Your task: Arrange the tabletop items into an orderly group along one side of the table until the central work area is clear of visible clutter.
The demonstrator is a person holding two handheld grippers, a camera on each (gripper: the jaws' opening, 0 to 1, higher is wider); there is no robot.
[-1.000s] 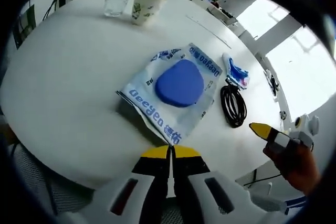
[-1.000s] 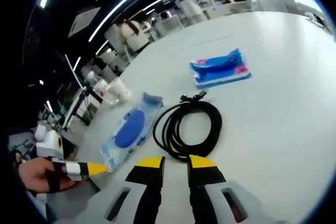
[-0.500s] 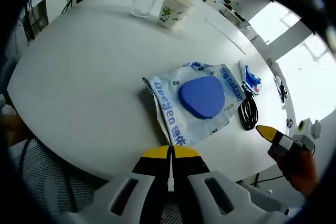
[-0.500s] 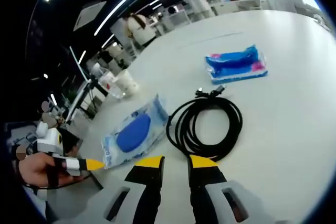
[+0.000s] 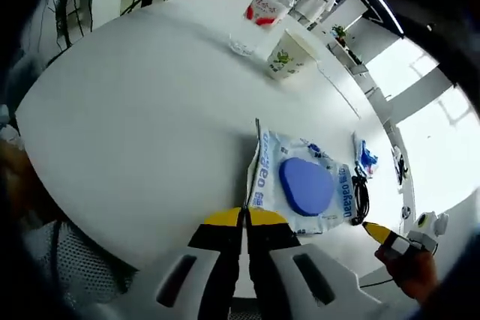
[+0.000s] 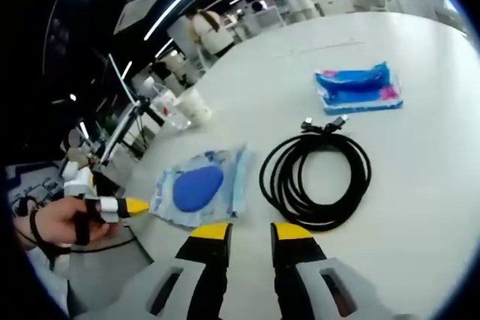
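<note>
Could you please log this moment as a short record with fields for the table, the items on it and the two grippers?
table: white, round
pouch: clear printed bag with a blue pad inside, near the table edge
cable: black coil, between pouch and wipes
wipes: blue pack, beyond the cable
cup: paper, upright, far side
bottle: clear, red label, beside the cup
left gripper: fingers together, at the pouch's edge; a grip on it cannot be told
right gripper: fingers apart, empty, near pouch and cable
</note>
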